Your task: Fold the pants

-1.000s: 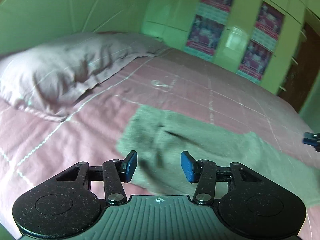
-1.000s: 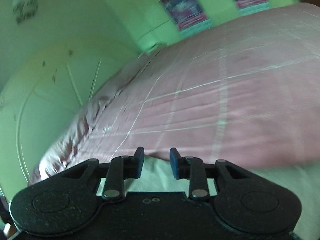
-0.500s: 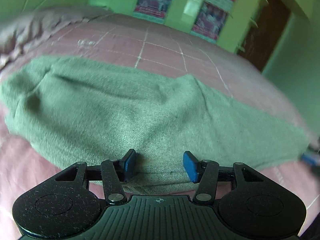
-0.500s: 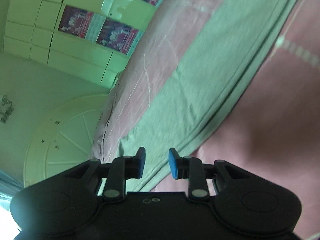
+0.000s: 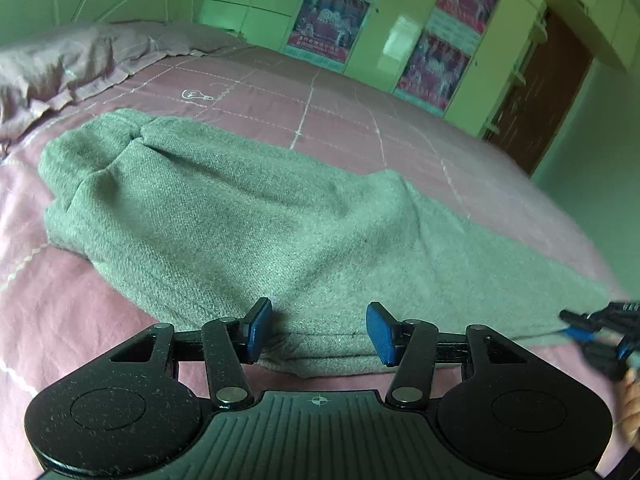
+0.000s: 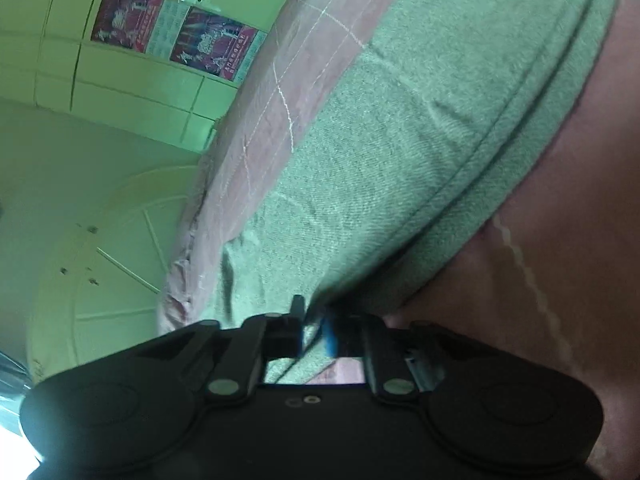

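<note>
Grey-green pants (image 5: 260, 224) lie folded lengthwise across a pink bed (image 5: 340, 120), waist end at the left. My left gripper (image 5: 318, 330) is open, its blue pads straddling the near edge of the pants at mid-length. My right gripper (image 6: 314, 330) is tilted and its pads are closed on the edge of the pants (image 6: 400, 140) near the leg end. It also shows at the right edge of the left wrist view (image 5: 592, 330), at the leg end of the pants.
A pink pillow (image 5: 60, 64) lies at the head of the bed on the left. Green wardrobe doors with posters (image 5: 332, 20) stand behind the bed. A brown door (image 5: 536, 96) is at the far right.
My right gripper has closed from open onto the pants' edge. My left gripper came down to the pants' near edge and stays open.
</note>
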A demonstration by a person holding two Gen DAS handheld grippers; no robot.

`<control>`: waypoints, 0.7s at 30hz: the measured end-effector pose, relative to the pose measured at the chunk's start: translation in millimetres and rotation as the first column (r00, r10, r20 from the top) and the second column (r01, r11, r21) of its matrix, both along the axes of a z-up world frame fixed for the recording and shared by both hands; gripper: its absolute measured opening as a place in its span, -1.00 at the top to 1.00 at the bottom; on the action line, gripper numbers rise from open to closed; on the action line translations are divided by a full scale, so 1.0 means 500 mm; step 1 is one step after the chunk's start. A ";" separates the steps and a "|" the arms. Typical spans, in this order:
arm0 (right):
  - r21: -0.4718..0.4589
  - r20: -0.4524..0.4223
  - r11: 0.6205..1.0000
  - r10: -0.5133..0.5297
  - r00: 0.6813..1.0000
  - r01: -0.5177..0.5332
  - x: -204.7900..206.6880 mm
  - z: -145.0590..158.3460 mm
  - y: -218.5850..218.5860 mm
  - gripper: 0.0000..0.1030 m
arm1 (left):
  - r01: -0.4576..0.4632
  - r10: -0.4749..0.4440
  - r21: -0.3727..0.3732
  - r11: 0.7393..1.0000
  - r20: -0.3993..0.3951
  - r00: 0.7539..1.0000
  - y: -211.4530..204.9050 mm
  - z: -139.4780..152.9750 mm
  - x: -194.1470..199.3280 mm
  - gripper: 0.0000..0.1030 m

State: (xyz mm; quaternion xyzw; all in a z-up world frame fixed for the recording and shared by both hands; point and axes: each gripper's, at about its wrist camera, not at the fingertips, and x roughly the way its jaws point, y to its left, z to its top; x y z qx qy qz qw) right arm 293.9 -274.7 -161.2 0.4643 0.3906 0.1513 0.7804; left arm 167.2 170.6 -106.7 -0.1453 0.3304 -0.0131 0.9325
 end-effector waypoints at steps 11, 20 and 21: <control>-0.009 0.032 0.998 -0.057 0.998 0.057 -0.068 -0.002 -0.058 0.80 | 0.043 -0.042 0.075 0.996 -0.012 0.999 -0.012 0.029 -0.014 -0.02; 0.060 -0.001 0.998 -0.016 1.000 0.016 -0.040 -0.025 -0.004 0.78 | -0.052 0.052 0.014 0.999 0.020 0.998 0.007 0.024 -0.059 -0.02; 0.060 -0.009 0.998 -0.017 1.000 0.017 -0.032 -0.028 0.005 0.79 | -0.060 0.060 0.010 0.998 0.016 0.998 0.010 0.021 -0.060 -0.03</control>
